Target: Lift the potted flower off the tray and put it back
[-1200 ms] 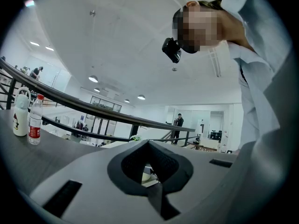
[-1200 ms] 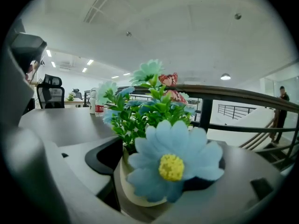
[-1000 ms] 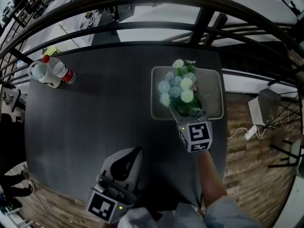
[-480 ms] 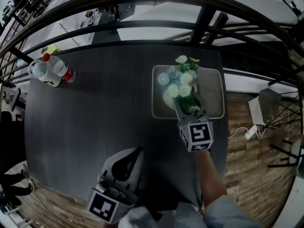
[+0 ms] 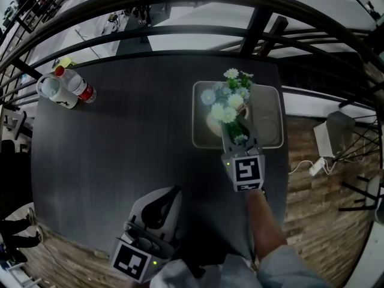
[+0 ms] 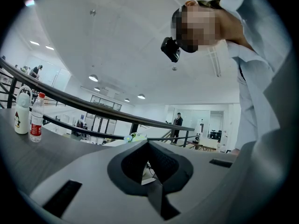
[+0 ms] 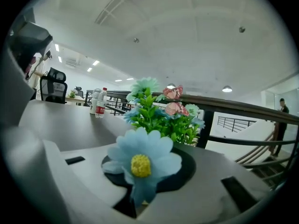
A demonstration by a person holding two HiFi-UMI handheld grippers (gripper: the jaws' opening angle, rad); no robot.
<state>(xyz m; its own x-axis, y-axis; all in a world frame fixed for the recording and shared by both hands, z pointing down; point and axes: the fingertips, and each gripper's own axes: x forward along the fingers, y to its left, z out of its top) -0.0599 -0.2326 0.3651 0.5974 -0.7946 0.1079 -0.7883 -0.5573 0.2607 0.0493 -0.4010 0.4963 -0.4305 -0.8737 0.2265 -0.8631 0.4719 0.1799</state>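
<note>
Grasp step: right gripper (image 5: pixel 237 134) fingers, just closing in, pinch the flower (image 5: pixel 225 104) on the tray (image 5: pixel 273 101) at 1 o'clock; left gripper (image 5: pixel 170 194) fingers together, empty; next, lift vertically.

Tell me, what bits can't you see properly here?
Pot of the potted flower: head view, mostly under its blooms; right gripper view, behind the right gripper, whose jaws have just been closing with a blue bloom between them.
Bottle label: head view, too small.
Tray near edge: head view, behind that gripper.
</note>
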